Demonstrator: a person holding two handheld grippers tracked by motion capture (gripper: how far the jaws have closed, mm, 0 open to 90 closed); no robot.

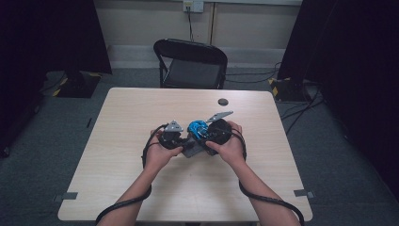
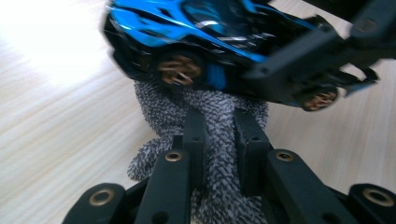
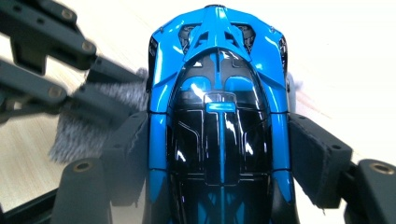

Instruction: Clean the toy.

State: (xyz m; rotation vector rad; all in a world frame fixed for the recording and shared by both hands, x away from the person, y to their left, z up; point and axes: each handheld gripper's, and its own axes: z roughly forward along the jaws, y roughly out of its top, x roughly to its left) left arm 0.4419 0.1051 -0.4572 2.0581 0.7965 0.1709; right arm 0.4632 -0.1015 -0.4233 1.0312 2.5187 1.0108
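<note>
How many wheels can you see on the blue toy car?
2, both in the left gripper view: one wheel under the blue toy car near the cloth, the other wheel at right. More may be hidden.

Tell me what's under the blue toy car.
A grey fuzzy cloth sits right beneath the blue toy car, pinched by the left gripper. The right gripper clamps the car's sides. The car's underside and where the cloth meets it are hidden.
</note>
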